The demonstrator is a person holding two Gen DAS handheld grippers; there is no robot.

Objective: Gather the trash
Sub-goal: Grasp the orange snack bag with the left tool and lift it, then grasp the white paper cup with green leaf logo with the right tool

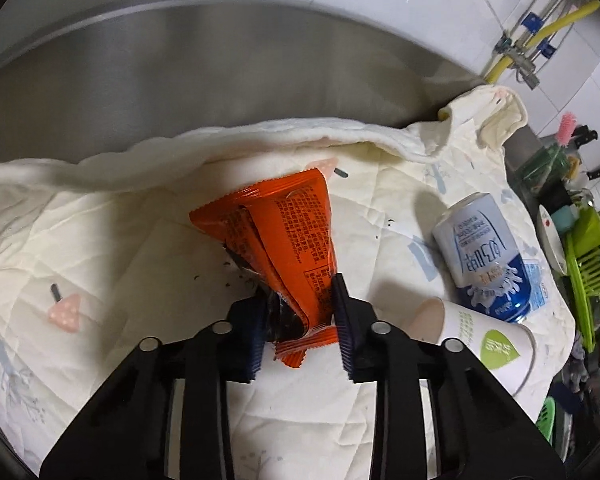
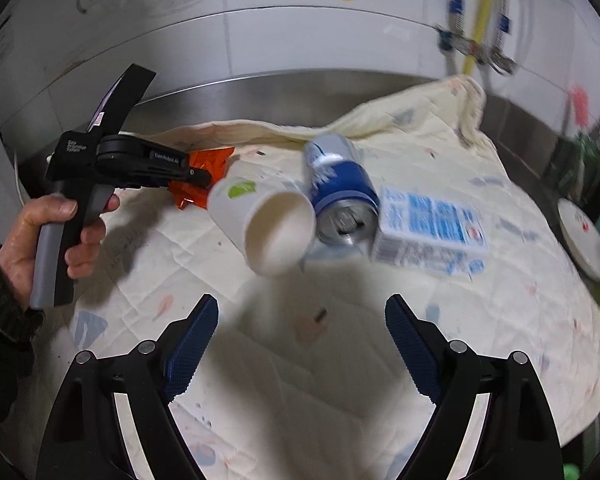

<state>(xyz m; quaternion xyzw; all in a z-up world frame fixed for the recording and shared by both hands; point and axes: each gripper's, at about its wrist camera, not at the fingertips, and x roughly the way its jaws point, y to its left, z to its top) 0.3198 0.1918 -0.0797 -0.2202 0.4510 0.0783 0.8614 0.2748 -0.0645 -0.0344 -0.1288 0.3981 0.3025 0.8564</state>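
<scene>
My left gripper (image 1: 300, 328) is shut on an orange snack wrapper (image 1: 284, 232), pinching its lower end over the cream cloth (image 1: 100, 240). It also shows in the right wrist view (image 2: 196, 178), held by a hand, with the wrapper (image 2: 208, 160) at its tip. A white paper cup (image 2: 268, 224) lies on its side, next to a blue and white can (image 2: 340, 188) and a blue and white carton (image 2: 428, 232). The cup (image 1: 480, 340) and can (image 1: 484, 256) show at the right of the left wrist view. My right gripper (image 2: 302, 340) is open and empty, a little short of the cup.
A steel backsplash (image 1: 220, 72) and a white tiled wall (image 2: 300, 32) stand behind the cloth. A green dish rack (image 1: 592, 280), a white plate (image 2: 584, 236) and knives sit to the right. A yellow hose and pipes (image 1: 540, 36) run down the wall.
</scene>
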